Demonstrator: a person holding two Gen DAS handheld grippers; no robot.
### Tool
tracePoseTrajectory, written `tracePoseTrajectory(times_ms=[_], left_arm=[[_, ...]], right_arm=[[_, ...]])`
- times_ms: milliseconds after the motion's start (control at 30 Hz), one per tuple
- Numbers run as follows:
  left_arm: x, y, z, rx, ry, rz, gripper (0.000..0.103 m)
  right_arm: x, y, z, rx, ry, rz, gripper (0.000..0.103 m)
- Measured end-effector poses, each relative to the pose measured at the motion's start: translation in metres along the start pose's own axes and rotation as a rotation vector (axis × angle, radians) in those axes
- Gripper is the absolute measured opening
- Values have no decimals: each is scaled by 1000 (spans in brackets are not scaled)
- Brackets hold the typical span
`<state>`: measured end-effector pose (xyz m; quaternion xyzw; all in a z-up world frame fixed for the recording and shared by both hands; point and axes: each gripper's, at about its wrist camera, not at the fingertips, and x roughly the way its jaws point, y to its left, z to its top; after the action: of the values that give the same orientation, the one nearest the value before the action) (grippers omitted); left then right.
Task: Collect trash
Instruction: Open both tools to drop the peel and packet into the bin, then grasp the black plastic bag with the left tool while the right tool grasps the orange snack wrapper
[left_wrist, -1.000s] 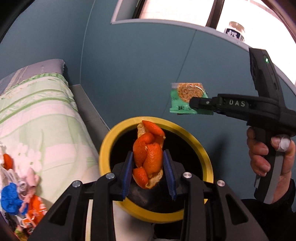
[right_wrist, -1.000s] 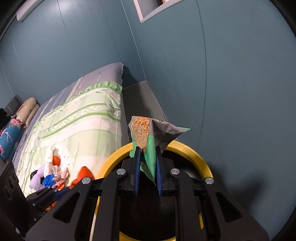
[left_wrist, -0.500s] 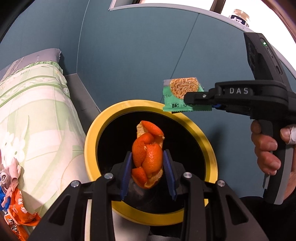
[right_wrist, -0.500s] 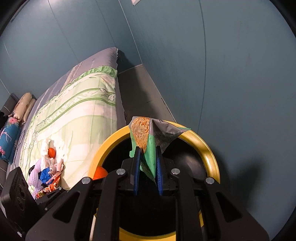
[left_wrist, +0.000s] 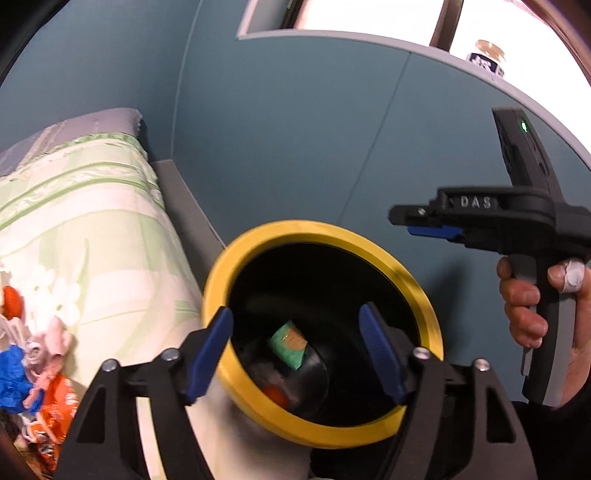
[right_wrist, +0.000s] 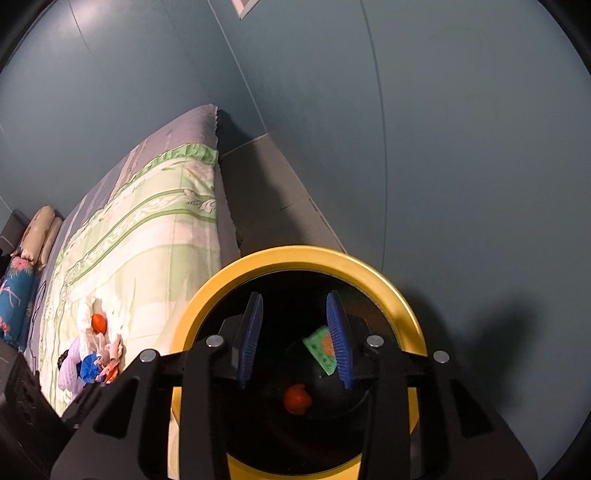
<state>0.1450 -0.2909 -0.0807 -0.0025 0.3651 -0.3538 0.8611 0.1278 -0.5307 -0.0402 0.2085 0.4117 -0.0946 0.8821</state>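
**Both hand-held grippers released over the bin**

The left hand-held gripper (left_wrist: 295, 350) was seen with its jaws opening and nothing between its blue pads (left_wrist: 208, 354); it was held above the mouth of the yellow-rimmed bin (left_wrist: 424, 299). Straight ahead of it and below, at the dark bottom of the bin, the green snack wrapper (left_wrist: 290, 345) was found lying, with the orange peel (left_wrist: 275, 395) just beside it, nearer to the gripper. To its left, on the bed (left_wrist: 92, 236), a heap of remaining trash (left_wrist: 29, 365) was left: blue, pink and orange pieces bunched together.

The right hand-held gripper (right_wrist: 295, 341) was likewise seen with its jaws opening and nothing pressed between them. In its own view the green wrapper (right_wrist: 319, 349) was seen beyond its right pad, down inside the bin (right_wrist: 295, 254), apart from the pads, and the orange peel (right_wrist: 297, 398) lay below and between the two fingers, also at the bottom. The bin's rim was seen encircling both fingers from behind. Far to the left of this gripper, the bed (right_wrist: 147, 240) with the heap of trash (right_wrist: 92, 354) was visible.

In the left wrist view, the right gripper (left_wrist: 424, 223) was seen from the side, off to the right above the bin's rim, its handle grasped by the person's hand (left_wrist: 535, 306).
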Motion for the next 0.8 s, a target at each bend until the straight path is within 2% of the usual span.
tracePoseTrajectory(times_ms=[100, 200, 267, 367, 400, 433, 500, 633, 800], left_arm=[[-12, 9, 4, -20, -36, 36, 87], [-28, 21, 10, -50, -75, 63, 92], [-40, 30, 13, -69, -100, 81, 95], [-59, 42, 17, -98, -138, 115, 95], [-67, 44, 17, -103, -148, 125, 95], [-75, 49, 18, -106, -159, 139, 95], [-88, 58, 17, -106, -179, 168, 95], [-120, 80, 17, -124, -205, 203, 95], [-158, 110, 13, -170, -234, 260, 95]], right_arm=[[-6, 1, 0, 11, -35, -1, 34], [-16, 4, 1, 9, -91, -15, 34], [-25, 8, 0, 0, -140, -18, 38], [-38, 19, -3, -34, -218, -14, 48], [-42, 23, -4, -47, -240, -4, 54], [-47, 28, -5, -60, -265, 13, 61], [-55, 36, -9, -75, -307, 63, 65], [-73, 56, -17, -114, -402, 132, 83], [-85, 86, -27, -179, -493, 183, 92]])
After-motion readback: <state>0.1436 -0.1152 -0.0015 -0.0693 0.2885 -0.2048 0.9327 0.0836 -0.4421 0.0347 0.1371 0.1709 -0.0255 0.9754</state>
